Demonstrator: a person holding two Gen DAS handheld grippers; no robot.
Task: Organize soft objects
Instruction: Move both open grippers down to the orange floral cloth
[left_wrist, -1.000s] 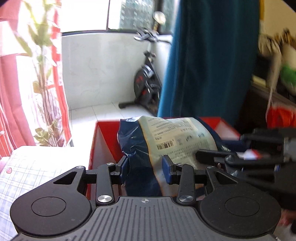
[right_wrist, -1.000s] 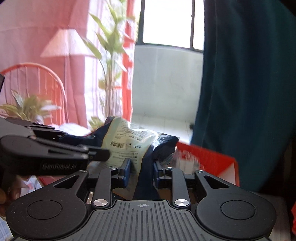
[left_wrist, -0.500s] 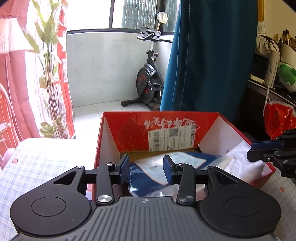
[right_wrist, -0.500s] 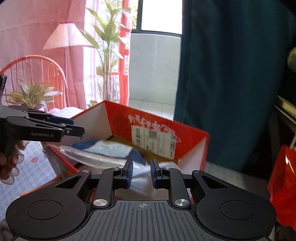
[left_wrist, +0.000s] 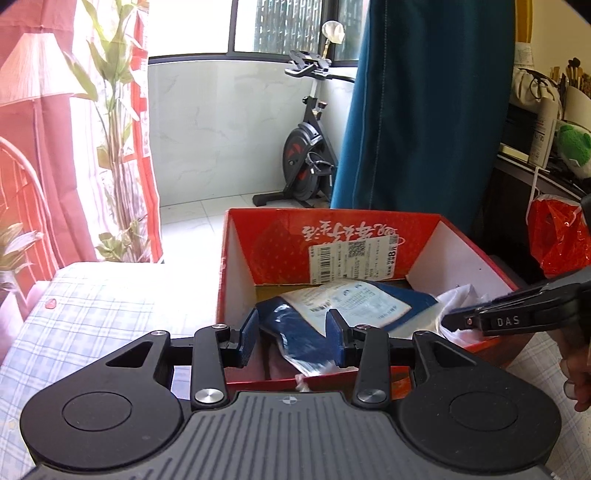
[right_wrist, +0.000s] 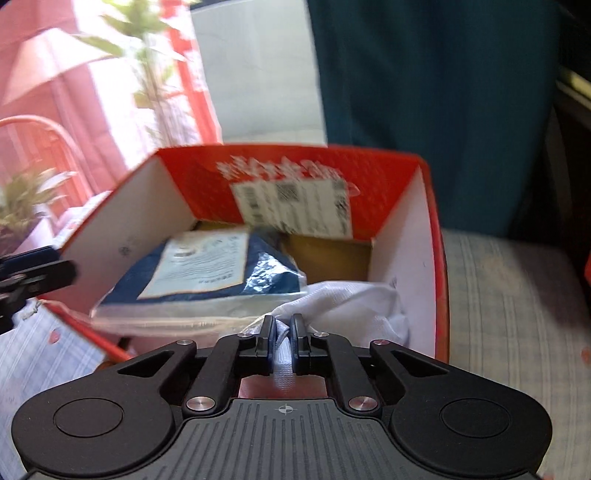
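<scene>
R claw at near rim of red box, tilted down. My jaws have just been closing and now pinch a fold of white cloth between the pads; rest of cloth bunched in box's near-R corner. L claw hovers over near edge, jaws part open, pads apart from blue packet seen between them; not gripping. Packet lies flat in box, paper label up, just L of cloth. Checked tablecloth under box.
</scene>
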